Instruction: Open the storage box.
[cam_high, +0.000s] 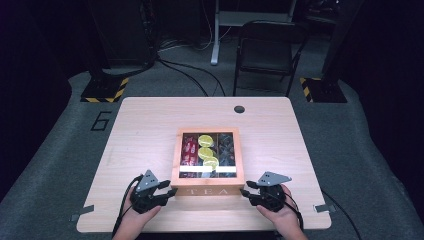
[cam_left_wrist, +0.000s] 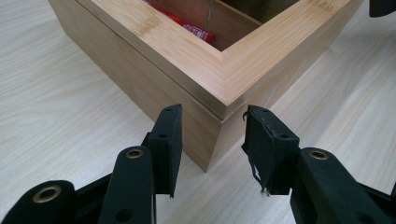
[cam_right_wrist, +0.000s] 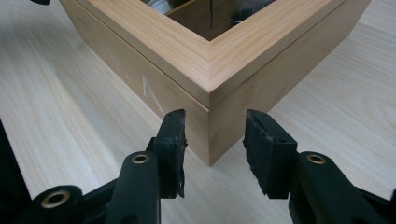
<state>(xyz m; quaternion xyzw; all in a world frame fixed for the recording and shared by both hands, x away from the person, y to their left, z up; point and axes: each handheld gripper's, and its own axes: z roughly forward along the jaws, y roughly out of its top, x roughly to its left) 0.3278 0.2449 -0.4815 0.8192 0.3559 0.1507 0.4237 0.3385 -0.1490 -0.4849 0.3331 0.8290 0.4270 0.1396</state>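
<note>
- Two grippers flank the near side of the tea box (cam_high: 207, 159), which sits mid-bench (cam_high: 145, 125) with its TEA-lettered front facing you.
- Your left gripper (cam_high: 169, 191) points at the box's near-left corner; in the left gripper view its fingers (cam_left_wrist: 170, 140) stand wide, that corner (cam_left_wrist: 219, 109) between them, not touching.
- Your right gripper (cam_high: 245, 192) mirrors it at the near-right corner, fingers (cam_right_wrist: 268, 149) equally wide and holding nothing.
- The box lies straight ahead of both hands, each about equally near (the lid seam (cam_right_wrist: 140, 63) runs just above finger height).
- Judging from this, any move turns on those two front corners.
</note>
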